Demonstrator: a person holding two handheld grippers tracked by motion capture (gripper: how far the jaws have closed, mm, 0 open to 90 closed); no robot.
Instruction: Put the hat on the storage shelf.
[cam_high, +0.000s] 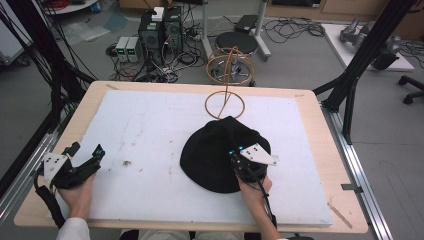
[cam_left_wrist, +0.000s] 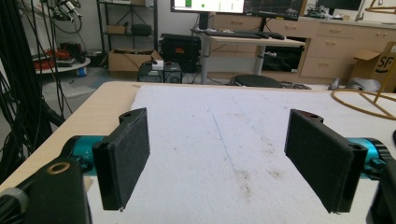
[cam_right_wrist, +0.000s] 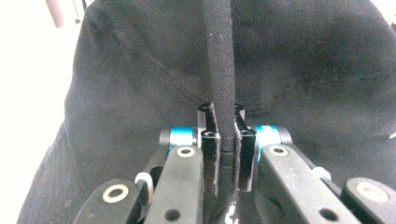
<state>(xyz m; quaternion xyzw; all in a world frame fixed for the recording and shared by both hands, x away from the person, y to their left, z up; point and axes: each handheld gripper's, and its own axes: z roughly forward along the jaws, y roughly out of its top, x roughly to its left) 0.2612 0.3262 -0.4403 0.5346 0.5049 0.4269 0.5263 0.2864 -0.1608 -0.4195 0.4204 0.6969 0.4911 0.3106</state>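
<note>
A light wooden table (cam_high: 320, 150) carries a white foam sheet (cam_high: 150, 135) covering most of its top. On the sheet, right of centre, lies a black hat (cam_high: 210, 155); a gold wire stand (cam_high: 225, 102) rests at the far edge just behind it.

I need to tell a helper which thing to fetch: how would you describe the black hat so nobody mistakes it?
On the white mat, right of middle, lies the black hat, before the wire ring stand. It is the mat's only dark cloth item, its fold pinched by the right claw.
</note>
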